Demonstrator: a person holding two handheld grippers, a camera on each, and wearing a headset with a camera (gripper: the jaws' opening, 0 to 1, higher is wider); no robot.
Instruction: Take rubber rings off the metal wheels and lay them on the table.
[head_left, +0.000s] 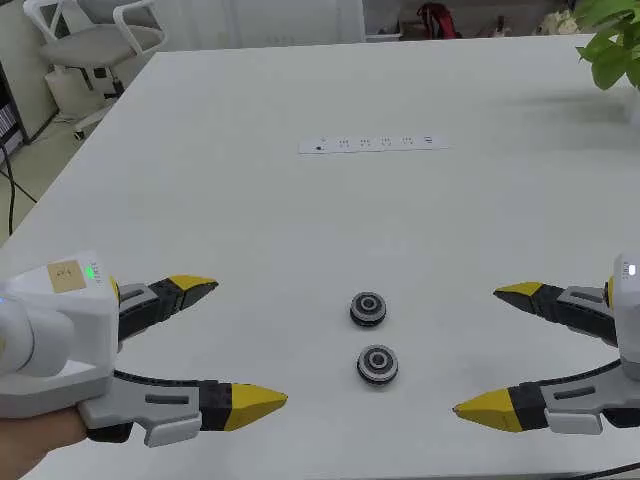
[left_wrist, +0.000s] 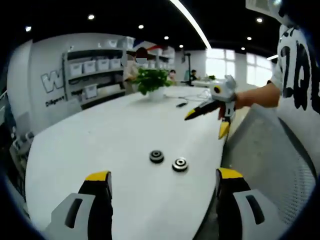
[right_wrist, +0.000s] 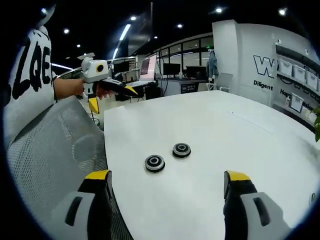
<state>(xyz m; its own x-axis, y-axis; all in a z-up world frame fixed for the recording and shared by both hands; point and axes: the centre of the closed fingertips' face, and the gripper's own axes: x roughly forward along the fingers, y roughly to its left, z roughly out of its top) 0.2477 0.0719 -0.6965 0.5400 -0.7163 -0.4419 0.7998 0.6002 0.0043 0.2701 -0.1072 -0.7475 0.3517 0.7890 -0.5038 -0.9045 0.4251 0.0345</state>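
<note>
Two small metal wheels with black rubber rings lie flat on the white table, one (head_left: 368, 308) just beyond the other (head_left: 377, 364). My left gripper (head_left: 250, 342) hovers open to their left, yellow tips wide apart and pointing right. Opposite it, my right gripper (head_left: 488, 350) is open too, tips pointing left at the wheels. From the left gripper view the wheels (left_wrist: 156, 156) (left_wrist: 180, 164) sit ahead of the open gripper (left_wrist: 163, 177), with the right gripper (left_wrist: 206, 120) beyond. The right gripper view shows the wheels (right_wrist: 154, 163) (right_wrist: 181, 150) ahead of the open gripper (right_wrist: 167, 177) and the left gripper (right_wrist: 109, 96) at the far side.
A white power strip (head_left: 372, 144) lies across the table's middle. A green plant (head_left: 611, 45) stands at the far right corner. An office chair (head_left: 98, 42) sits beyond the far left corner. The table's near edge runs close below the wheels, by a grey mesh chair back (right_wrist: 60, 155).
</note>
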